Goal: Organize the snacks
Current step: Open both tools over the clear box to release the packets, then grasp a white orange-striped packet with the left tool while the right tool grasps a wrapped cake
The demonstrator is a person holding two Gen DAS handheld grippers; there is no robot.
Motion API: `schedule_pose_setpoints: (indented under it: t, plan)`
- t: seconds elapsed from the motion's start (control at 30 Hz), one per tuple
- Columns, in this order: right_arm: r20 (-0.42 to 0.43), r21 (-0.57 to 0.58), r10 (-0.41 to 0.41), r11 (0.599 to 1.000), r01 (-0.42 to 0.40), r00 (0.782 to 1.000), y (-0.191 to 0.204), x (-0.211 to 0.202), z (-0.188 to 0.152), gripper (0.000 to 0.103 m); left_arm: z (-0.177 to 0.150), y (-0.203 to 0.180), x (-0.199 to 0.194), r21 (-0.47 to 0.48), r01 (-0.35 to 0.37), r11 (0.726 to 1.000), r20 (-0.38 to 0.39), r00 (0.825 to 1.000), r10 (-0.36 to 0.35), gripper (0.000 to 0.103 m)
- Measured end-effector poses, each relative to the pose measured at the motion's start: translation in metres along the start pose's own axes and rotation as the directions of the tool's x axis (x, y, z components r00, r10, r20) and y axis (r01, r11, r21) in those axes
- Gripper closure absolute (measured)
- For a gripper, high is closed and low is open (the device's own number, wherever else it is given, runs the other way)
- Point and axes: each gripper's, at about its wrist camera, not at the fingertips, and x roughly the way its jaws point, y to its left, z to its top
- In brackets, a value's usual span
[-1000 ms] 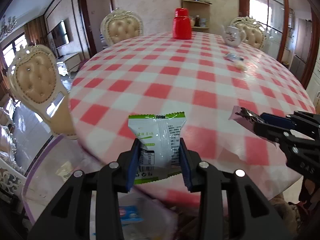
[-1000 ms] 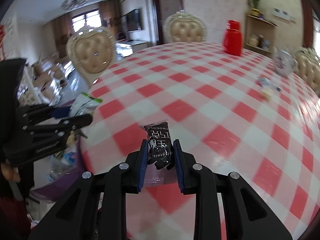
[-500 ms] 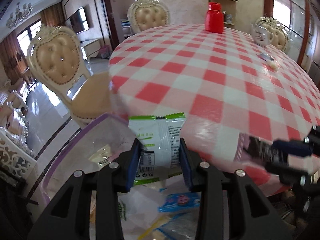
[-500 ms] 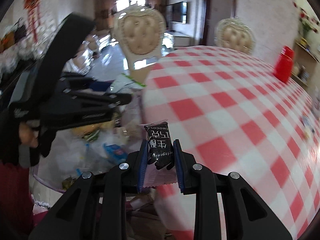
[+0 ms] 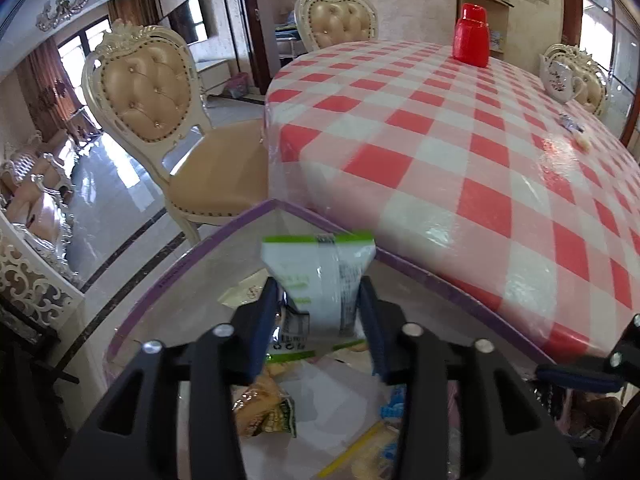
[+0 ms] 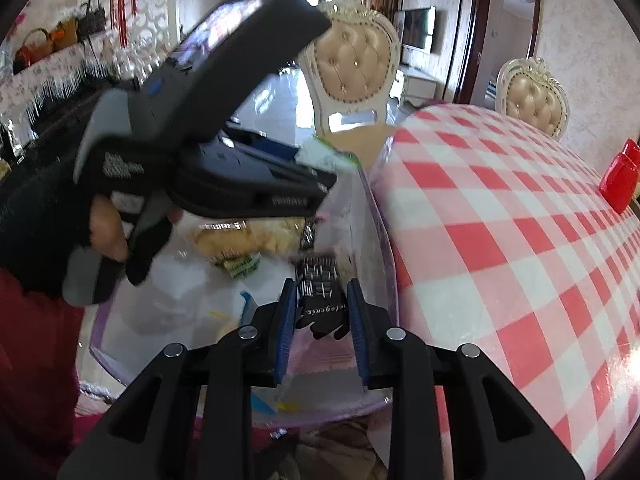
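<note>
A clear storage box with a purple rim (image 5: pixel 224 236) stands below the table's edge and holds several snacks. My left gripper (image 5: pixel 320 320) hangs over it. Its jaws are opening, and a green and white snack packet (image 5: pixel 320 276) sits loose and blurred between the pads. In the right wrist view the left gripper (image 6: pixel 320 172) fills the upper left with a hand on it, the green packet (image 6: pixel 324 152) at its tip. My right gripper (image 6: pixel 322 312) is over the box rim (image 6: pixel 376 240). Its jaws are starting to open, with a black chocolate packet (image 6: pixel 322 304) still touching both pads.
The round table with a red and white checked cloth (image 5: pixel 460 160) lies to the right and bears a red flask (image 5: pixel 472 46), a teapot (image 5: pixel 558 78) and small wrappers (image 5: pixel 576 132). A padded chair (image 5: pixel 148 92) stands left of the box. A yellow packet (image 5: pixel 264 408) lies inside the box.
Both grippers have swung left off the table to above the purple-rimmed box. The left jaws have widened around the green packet; the right jaws have widened only slightly.
</note>
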Motion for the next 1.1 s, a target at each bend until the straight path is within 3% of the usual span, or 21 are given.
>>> schedule_pose_setpoints:
  t: [0.03,0.07,0.27,0.5,0.67,0.8,0.93,1.0,1.1]
  plan:
    - [0.007,0.009,0.006,1.000,-0.006,1.000,-0.001,-0.003,0.000,0.062,0.000,0.000,-0.001,-0.001,-0.016,1.000,0.008,1.000,0.016,0.033]
    - [0.018,0.022,0.010,1.000,-0.011,1.000,-0.004,-0.006,-0.001,0.059,0.001,-0.002,-0.003,0.000,-0.032,0.999,0.018,0.999,0.032,0.024]
    - [0.041,0.108,-0.021,0.994,0.016,0.999,-0.033,-0.017,-0.009,0.050,0.003,-0.015,-0.003,0.023,-0.052,0.998,0.025,0.998,0.051,0.019]
    - [0.062,0.283,-0.128,0.953,0.105,0.990,-0.105,-0.046,-0.040,0.030,0.013,-0.050,-0.002,0.040,-0.025,0.999,0.023,0.999,0.024,0.017]
    - [0.059,0.458,-0.276,0.861,0.220,0.959,-0.182,-0.087,-0.078,0.017,0.036,-0.104,-0.014,0.029,0.042,0.999,0.067,0.997,-0.044,0.008]
    - [-0.007,0.587,-0.401,0.740,0.328,0.916,-0.248,-0.117,-0.115,0.016,0.062,-0.172,-0.019,0.060,0.208,0.976,0.091,0.973,-0.213,0.002]
    - [-0.055,0.642,-0.461,0.663,0.385,0.886,-0.303,-0.138,-0.145,0.016,0.099,-0.247,-0.003,0.039,0.353,0.935,0.089,0.931,-0.355,0.002]
    - [-0.094,0.666,-0.497,0.612,0.426,0.862,-0.334,-0.146,-0.159,0.016,0.116,-0.279,0.013,0.010,0.384,0.923,0.089,0.919,-0.383,0.002]
    - [-0.137,0.711,-0.511,0.545,0.443,0.849,-0.377,-0.147,-0.175,0.016,0.139,-0.326,0.044,-0.022,0.399,0.916,0.081,0.914,-0.397,0.002]
